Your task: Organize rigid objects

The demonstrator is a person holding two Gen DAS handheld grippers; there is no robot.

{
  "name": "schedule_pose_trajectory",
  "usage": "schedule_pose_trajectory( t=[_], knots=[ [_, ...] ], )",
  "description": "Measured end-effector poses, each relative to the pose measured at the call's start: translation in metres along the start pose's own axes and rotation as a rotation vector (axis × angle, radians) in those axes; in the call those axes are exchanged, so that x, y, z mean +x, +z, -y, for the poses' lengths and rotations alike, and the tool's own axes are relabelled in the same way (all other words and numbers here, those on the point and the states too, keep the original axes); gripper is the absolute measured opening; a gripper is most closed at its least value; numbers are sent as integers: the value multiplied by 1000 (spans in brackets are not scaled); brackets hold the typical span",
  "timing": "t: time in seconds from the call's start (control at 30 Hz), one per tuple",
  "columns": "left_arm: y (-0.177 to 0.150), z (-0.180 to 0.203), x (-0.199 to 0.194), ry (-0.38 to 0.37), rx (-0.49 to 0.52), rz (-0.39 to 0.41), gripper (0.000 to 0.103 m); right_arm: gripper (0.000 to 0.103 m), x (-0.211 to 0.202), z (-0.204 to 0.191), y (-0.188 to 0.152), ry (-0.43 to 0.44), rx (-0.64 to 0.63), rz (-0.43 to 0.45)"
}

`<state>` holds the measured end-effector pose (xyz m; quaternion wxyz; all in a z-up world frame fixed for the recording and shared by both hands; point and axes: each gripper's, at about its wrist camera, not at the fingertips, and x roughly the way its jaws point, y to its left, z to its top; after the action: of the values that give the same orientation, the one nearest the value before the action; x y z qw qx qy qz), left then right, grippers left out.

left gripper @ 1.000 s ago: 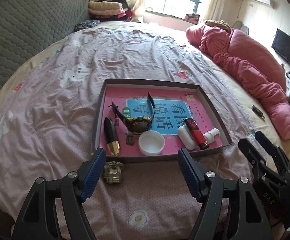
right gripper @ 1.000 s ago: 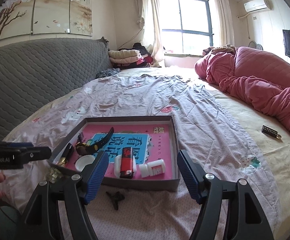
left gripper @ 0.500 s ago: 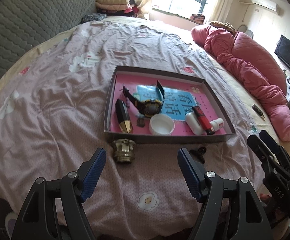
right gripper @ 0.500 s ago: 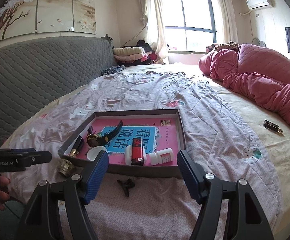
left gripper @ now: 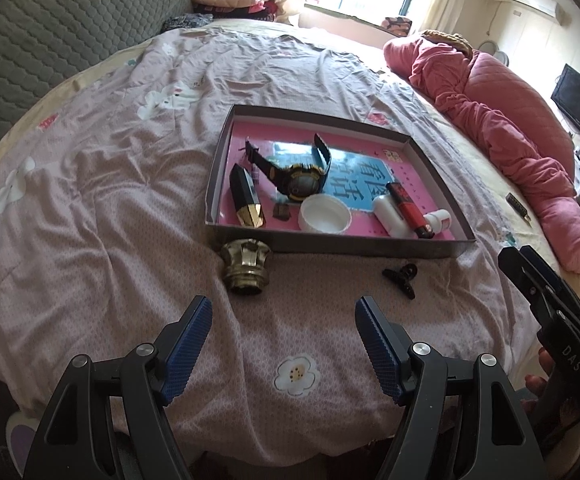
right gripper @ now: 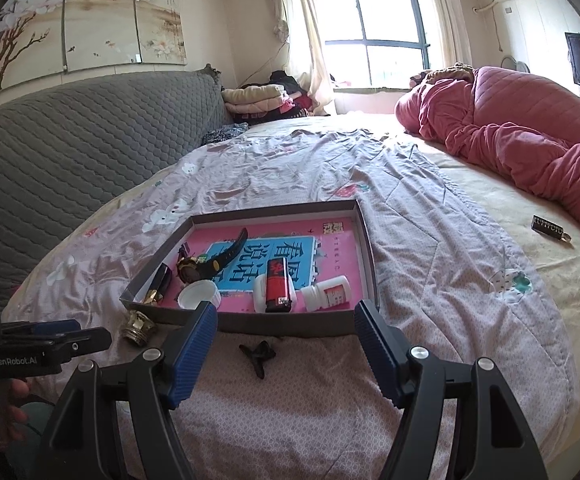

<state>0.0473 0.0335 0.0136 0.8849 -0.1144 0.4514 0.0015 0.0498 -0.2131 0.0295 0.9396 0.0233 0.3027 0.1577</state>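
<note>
The left tool (left gripper: 283,330), spread and empty, hovers above a brass fitting (left gripper: 246,266) on the bed, likely heavy, rigid, slippery, best pinched across its ribbed flanks.

a pink quilt (right gripper: 530,136) is lying bunched far ahead to the right of the tool, a grey headboard (right gripper: 69,152) is curving away to its left, and folded clothes (right gripper: 257,98) are sitting beyond

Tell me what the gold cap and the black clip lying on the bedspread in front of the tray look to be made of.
Gold cap: probably metal or metallised plastic, with a shiny brass-coloured finish; its faceted sides catch bright highlights and its base ring is ribbed.
Black clip: probably moulded plastic with a dull black finish; no glints show, but it is too small to be sure.
</note>
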Motion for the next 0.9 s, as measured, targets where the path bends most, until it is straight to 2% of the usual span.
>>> schedule_pose_trajectory(
  t=[0.9],
  knots=[
    [-1, -14, 33, 23, -36, -66, 75, 70, 38, -19, -17, 28, -82, -126]
  ],
)
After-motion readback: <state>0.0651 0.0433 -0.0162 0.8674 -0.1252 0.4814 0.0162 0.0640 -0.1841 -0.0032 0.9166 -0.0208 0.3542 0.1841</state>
